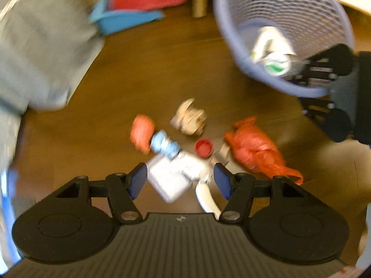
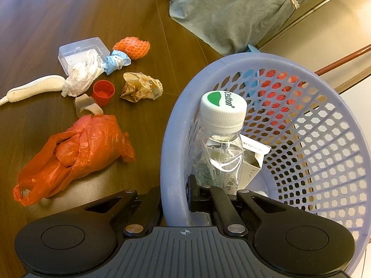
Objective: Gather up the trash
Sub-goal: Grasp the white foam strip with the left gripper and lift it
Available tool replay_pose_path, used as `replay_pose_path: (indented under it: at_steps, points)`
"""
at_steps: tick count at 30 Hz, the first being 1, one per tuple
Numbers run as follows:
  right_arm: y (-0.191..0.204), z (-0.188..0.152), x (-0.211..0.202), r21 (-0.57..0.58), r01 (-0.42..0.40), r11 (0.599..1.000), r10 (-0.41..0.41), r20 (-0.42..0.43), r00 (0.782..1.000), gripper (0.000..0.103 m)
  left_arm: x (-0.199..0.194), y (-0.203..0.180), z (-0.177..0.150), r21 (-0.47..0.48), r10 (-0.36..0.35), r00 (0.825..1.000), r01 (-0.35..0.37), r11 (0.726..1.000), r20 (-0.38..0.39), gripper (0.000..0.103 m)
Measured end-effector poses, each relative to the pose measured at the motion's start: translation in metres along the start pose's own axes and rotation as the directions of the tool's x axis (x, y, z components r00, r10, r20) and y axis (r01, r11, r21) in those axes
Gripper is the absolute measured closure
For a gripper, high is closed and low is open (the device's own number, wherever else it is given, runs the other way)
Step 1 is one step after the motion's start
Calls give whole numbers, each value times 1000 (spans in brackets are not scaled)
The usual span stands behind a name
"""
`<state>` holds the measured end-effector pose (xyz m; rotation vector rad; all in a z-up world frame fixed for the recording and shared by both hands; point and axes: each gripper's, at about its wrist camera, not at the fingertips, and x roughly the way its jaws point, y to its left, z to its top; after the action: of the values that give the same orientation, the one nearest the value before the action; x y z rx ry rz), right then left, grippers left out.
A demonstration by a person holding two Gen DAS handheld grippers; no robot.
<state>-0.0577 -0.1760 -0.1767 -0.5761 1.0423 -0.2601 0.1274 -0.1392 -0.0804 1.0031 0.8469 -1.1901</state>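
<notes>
While the right gripper is sitting clenched on the near rim of the lavender basket, one finger inside the wall and one outside, we are seeing the basket tilted toward the lower right of the right wrist view, with its mouth facing us. Inside it a clear plastic bottle is lying with its long axis running up the frame, its white and green cap pointing toward the upper middle, and a small white carton is resting just beside it on the right. The rest of the trash is lying on the brown wooden floor at the left of that view: an orange plastic bag stretched from lower left to upper right, a red cup above it, a crumpled brown paper to the cup's right, white crumpled plastic, a clear box, a blue wad, an orange net and a long white handle-shaped piece pointing to the left edge. In the blurred left wrist view, we are holding the left gripper released, jaws apart and gripping nothing, above the clear box and white plastic at lower centre.
</notes>
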Motion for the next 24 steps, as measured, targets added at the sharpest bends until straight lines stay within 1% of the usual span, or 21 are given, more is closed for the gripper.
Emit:
replay_pose_path:
  at_steps: [2, 3, 5, 7, 9, 11, 13, 15, 18, 20, 22, 24]
  points:
    - [0, 0, 0, -1, 0, 1000, 0, 0, 1000, 103, 5, 13, -16, -108, -2, 1000, 1, 994, -12, 42]
    - [0, 0, 0, -1, 1, 1000, -1, 0, 1000, 103, 10, 19, -25, -155, -10, 999, 5, 988, -30, 42]
    - [-2, -1, 1, -1, 3, 1000, -3, -2, 1000, 103, 16, 25, -40, -198, 1, 999, -11, 980, -51, 42]
    - [-3, -2, 3, 4, 8, 1000, -8, -7, 1000, 103, 23, 28, -54, -246, -12, 998, -5, 969, -69, 42]
    - [-5, -3, 4, 12, 12, 1000, -11, -10, 1000, 103, 29, 23, -65, -267, -19, 996, -4, 964, -82, 42]
    - [-6, -2, 5, 27, 17, 999, -17, -12, 1000, 103, 34, 16, -73, -267, -25, 996, -1, 964, -91, 42]
    - [-6, -1, 6, 42, 22, 999, -22, -14, 1000, 103, 39, 9, -78, -281, -18, 995, -10, 960, -94, 42]
    - [-5, -2, 6, 34, 29, 999, -29, -1, 1000, 103, 44, 3, -82, -312, -22, 996, -6, 950, -85, 42]
    - [-7, -3, 7, 47, 32, 998, -33, 6, 999, 103, 54, -9, -87, -324, -17, 997, -9, 946, -76, 42]
    - [-8, -4, 7, 48, 35, 998, -36, 16, 999, 103, 63, -16, -90, -344, -18, 997, -8, 939, -70, 44]
    - [-8, -6, 7, 52, 36, 998, -37, 19, 999, 103, 73, -22, -95, -368, -16, 997, -11, 930, -69, 54]
    - [-8, -7, 7, 54, 39, 998, -41, 23, 999, 103, 83, -30, -101, -381, -12, 997, -17, 924, -73, 61]
